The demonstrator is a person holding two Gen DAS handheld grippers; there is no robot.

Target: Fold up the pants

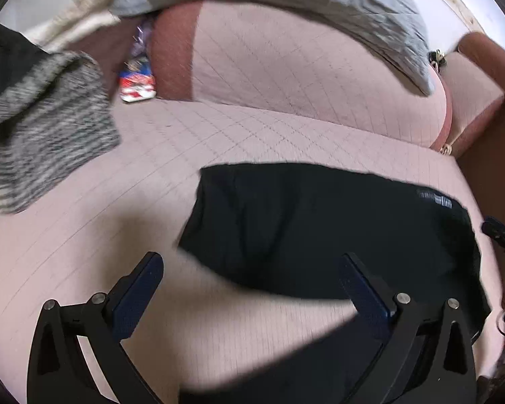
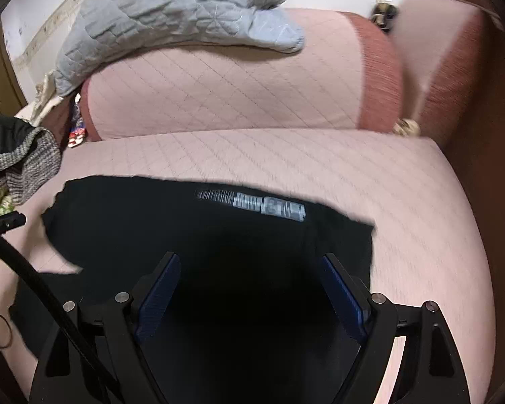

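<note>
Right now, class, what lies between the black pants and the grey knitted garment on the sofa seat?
Only bare pink quilted seat cover separates the black pants from the grey knitted garment; the left wrist view shows it best.

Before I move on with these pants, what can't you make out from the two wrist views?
- Pants near edge: right wrist view, hidden behind the right gripper; folds lost in black.
- Label: print blurred.
- Pants' near part: left wrist view, cut off at the bottom behind the left gripper.
- Packet: blurred.

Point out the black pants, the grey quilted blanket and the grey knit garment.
black pants (image 2: 252, 242): right wrist view, middle of the fabric.
grey quilted blanket (image 2: 171, 10): right wrist view, its quilted middle.
grey knit garment (image 1: 50, 128): left wrist view, its centre.
</note>
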